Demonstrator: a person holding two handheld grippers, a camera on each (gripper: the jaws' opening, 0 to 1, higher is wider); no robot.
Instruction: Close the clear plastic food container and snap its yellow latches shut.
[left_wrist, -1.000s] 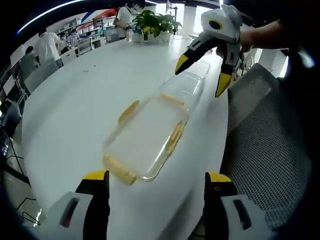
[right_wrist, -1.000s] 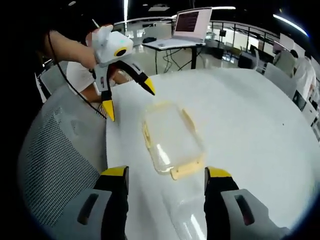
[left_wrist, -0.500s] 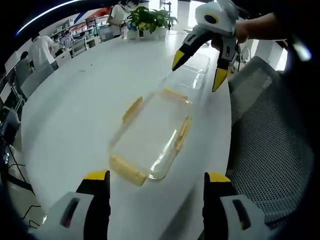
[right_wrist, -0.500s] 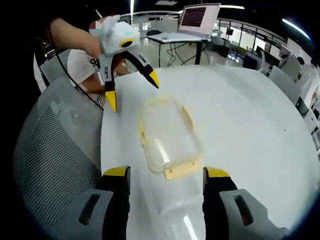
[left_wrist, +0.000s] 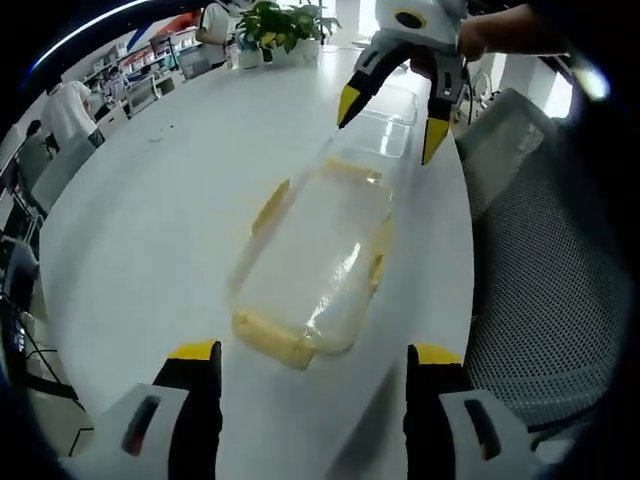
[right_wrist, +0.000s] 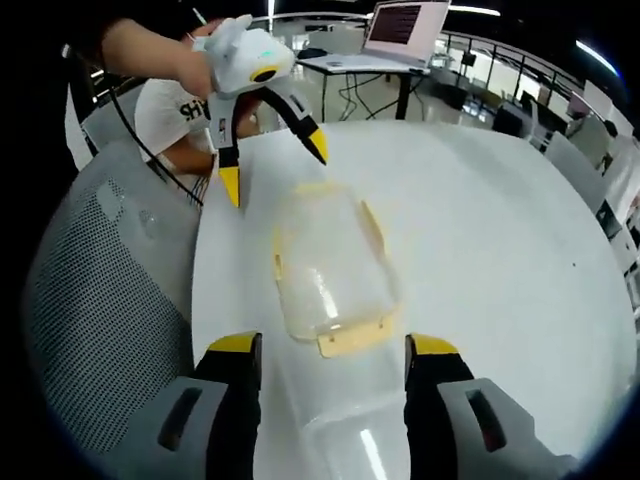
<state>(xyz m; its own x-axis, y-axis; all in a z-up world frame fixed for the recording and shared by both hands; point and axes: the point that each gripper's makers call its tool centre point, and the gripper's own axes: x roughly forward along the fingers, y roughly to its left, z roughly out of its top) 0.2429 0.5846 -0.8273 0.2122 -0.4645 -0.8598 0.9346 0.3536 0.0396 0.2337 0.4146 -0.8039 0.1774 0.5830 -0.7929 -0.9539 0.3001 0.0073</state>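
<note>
A clear plastic container part with yellow latches (left_wrist: 315, 260) (right_wrist: 330, 268) lies flat on the white table (left_wrist: 160, 200), near its edge. A second clear plastic part without latches (left_wrist: 385, 135) (right_wrist: 345, 440) lies end to end with it. My left gripper (left_wrist: 312, 360) (right_wrist: 273, 165) is open, hanging just short of one yellow end latch (left_wrist: 272, 340). My right gripper (right_wrist: 330, 350) (left_wrist: 390, 122) is open above the plain clear part, its tips close to the opposite end latch (right_wrist: 352, 342). Neither gripper holds anything.
A grey mesh chair (left_wrist: 540, 260) (right_wrist: 100, 300) stands right beside the table edge. Potted plants (left_wrist: 275, 22) sit at the table's far end. A laptop (right_wrist: 405, 22) rests on another desk. People are at desks in the background (left_wrist: 70, 100).
My left gripper has drawn closer to the latched part, which looks larger now. My right gripper has also moved slightly in over the plain part. Both stay open; the plastic parts have not moved.
</note>
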